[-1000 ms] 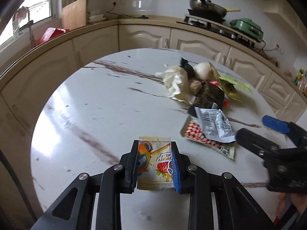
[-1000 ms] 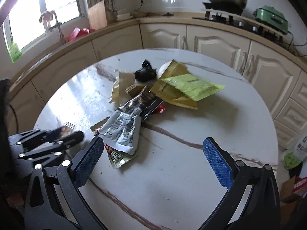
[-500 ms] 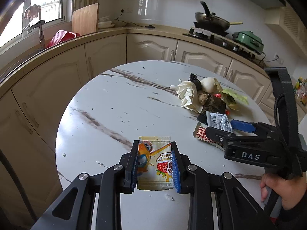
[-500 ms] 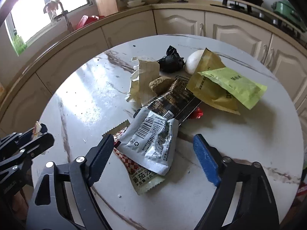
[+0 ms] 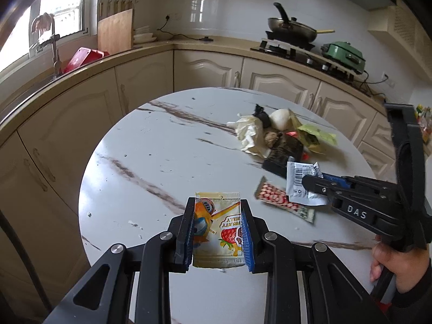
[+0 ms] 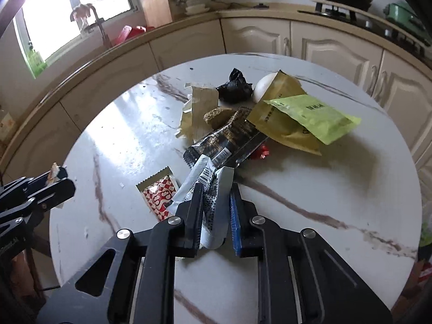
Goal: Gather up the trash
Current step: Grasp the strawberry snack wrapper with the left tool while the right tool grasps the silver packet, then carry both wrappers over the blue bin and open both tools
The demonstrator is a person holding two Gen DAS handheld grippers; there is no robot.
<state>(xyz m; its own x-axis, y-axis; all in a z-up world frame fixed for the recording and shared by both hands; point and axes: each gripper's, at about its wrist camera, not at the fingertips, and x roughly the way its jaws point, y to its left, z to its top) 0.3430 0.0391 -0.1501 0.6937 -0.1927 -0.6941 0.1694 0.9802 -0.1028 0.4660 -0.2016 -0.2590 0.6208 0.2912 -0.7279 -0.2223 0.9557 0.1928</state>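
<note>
Now silver wrapper (image 6: 216, 205) sits pinched inside right claw (image 6: 216, 210) — just closed.

R gripper (image 6: 216, 210) goes from wide open over the table (image 6: 297, 189) to clamped: jaws have just been closing, now pinching the silver wrapper (image 6: 213, 189), which crumples and folds narrow btwn the pads, no longer flat on the red-checked packet (image 6: 159, 194). L gripper (image 5: 217, 229) lifts w/ its jelly sachet (image 5: 218, 232); more of the table and cabinets show below. R tool and hand (image 5: 397, 264) now fill the left-cam's right side.
</note>
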